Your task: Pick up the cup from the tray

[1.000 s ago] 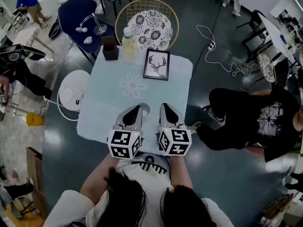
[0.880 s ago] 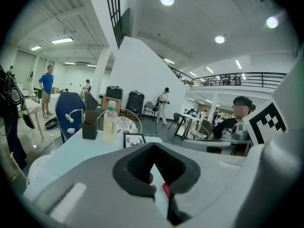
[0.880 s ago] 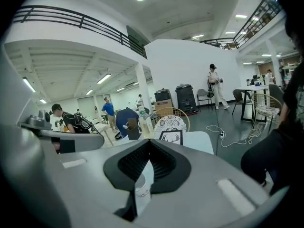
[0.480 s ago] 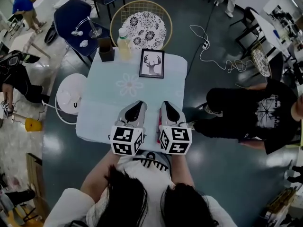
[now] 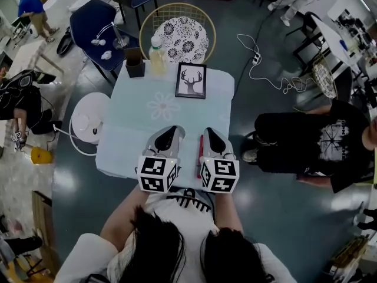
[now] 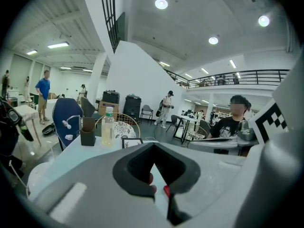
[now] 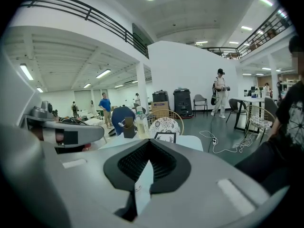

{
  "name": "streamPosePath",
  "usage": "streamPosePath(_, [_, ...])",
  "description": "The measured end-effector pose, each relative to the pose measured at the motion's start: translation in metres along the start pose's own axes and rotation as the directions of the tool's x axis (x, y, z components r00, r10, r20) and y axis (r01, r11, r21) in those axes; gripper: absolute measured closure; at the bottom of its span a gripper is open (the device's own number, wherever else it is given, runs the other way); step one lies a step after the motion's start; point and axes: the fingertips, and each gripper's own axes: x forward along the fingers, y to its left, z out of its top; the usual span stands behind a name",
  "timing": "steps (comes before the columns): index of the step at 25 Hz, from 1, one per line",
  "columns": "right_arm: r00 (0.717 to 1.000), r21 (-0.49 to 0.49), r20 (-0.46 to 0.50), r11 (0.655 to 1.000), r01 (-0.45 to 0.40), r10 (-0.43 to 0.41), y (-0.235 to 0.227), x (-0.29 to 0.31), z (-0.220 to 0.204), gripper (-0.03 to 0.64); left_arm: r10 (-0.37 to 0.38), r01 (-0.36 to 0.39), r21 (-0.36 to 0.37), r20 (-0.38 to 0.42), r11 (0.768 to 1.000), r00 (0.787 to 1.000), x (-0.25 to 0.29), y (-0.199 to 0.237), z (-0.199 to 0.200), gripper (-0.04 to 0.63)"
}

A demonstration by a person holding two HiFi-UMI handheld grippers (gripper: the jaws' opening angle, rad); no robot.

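1. Down at the near edge of the table, the left gripper and right gripper lie side by side, each with jaws pressed together, empty.
2. Between them shows a red strip.
3. The cup's place and long axis cannot be told.

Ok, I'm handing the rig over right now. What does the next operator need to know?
Left gripper: jaws together at the tips, nothing clearly held, low over the near edge of the table.
Right gripper: same state, right beside it.
Things: no view shows the cup or tray. A red strip shows between the grippers; I cannot tell what it is. The frame, bottle and dark holder stand at the far end.
Done: nothing to show, cup not picked up.
Left: find the cup, open a gripper, grasp, lift.
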Motion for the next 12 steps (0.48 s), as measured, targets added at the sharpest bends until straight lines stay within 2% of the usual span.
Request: streamPosePath(12, [1.0, -0.02, 0.0, 0.999, 0.029, -0.029, -0.0056, -0.007, 0.0054, 0.594, 0.011, -0.01, -0.021, 0.011, 1.0, 1.0, 0.0001, 0.004, 0.0047, 0.594])
